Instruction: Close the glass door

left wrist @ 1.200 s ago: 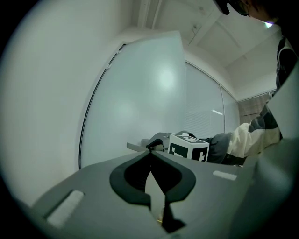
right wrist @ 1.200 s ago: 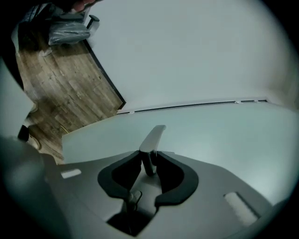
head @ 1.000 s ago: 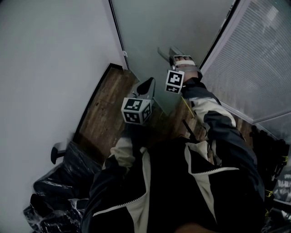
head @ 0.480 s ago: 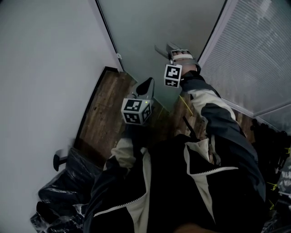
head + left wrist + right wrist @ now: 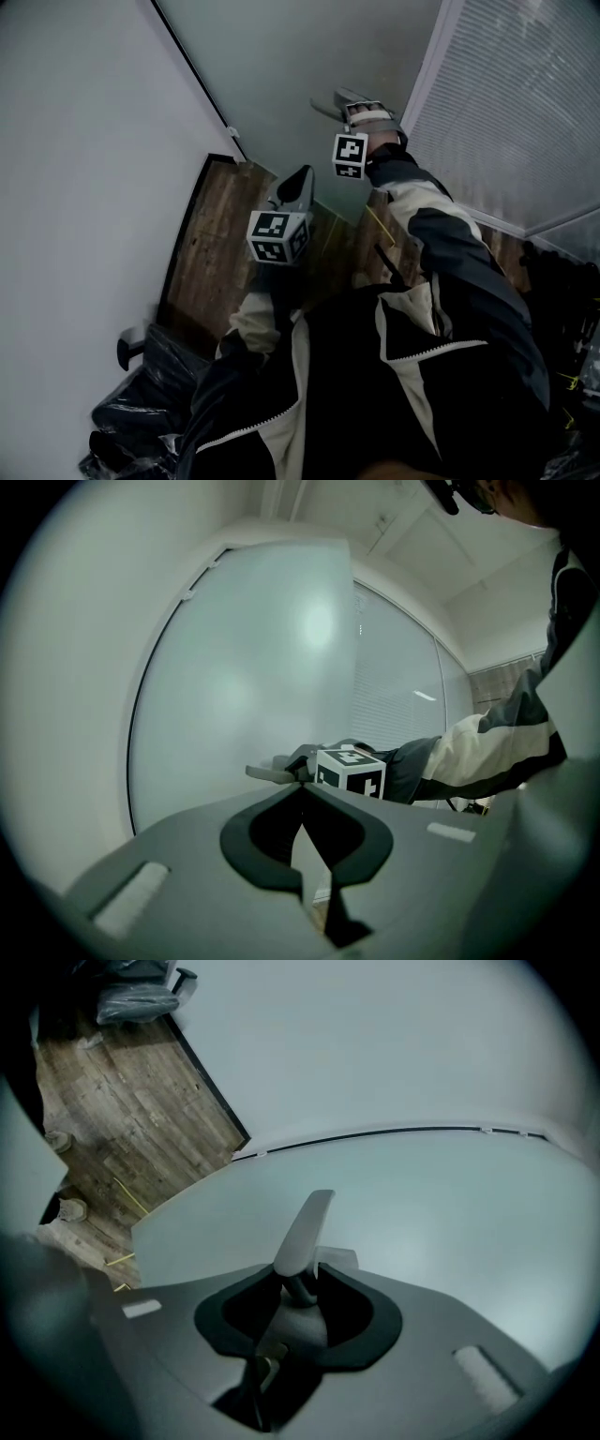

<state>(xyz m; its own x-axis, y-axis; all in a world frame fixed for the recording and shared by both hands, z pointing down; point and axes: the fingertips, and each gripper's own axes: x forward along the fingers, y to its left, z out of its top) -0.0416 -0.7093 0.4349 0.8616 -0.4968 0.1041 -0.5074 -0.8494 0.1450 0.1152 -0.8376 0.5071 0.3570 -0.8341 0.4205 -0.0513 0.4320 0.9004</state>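
Between my right tongs [image 5: 302,1279], clenched on its stem, a grey lever handle [image 5: 305,1222] points up along the upright frosted glass door [image 5: 431,1213] ahead. My left tongs [image 5: 302,787], shut empty, face it.

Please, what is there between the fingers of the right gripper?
The grey lever door handle of the glass door sits between the right gripper's fingers, which close on its neck. The glass is frosted, so whatever lies behind the door cannot be seen.
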